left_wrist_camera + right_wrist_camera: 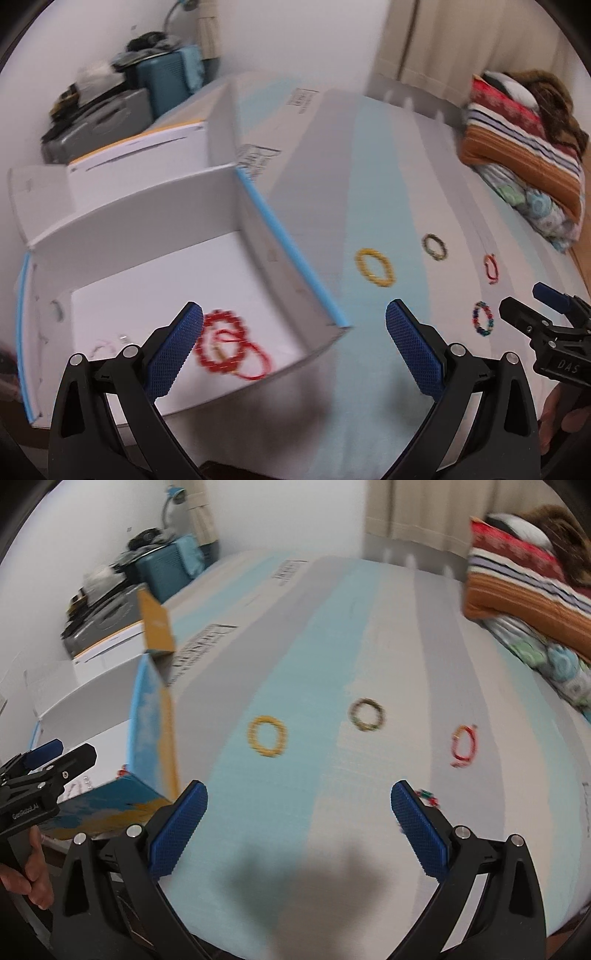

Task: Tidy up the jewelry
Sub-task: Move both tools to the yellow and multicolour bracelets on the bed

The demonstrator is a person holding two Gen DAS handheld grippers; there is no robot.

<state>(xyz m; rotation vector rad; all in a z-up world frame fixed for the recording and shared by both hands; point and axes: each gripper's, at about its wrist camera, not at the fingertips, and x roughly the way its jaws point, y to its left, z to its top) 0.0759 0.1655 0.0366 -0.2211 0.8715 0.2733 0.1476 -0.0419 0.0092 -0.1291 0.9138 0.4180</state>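
An open white box (288,236) with blue edges sits on the striped bed at the left; red bead bracelets (225,343) and a thin chain (105,345) lie inside. On the bed lie a yellow bracelet (375,267), a dark olive one (434,246), a red cord one (491,268) and a multicoloured one (482,318). My left gripper (295,343) is open and empty over the box's near corner. My right gripper (299,819) is open and empty above the bed, with the yellow bracelet (267,736) ahead and the multicoloured one (428,797) beside its right finger.
Folded blankets and pillows (524,147) are stacked at the far right of the bed. Suitcases and clutter (110,107) stand against the wall beyond the box. The box (151,731) has blue and yellow outer walls. The bed (332,657) has grey and light blue stripes.
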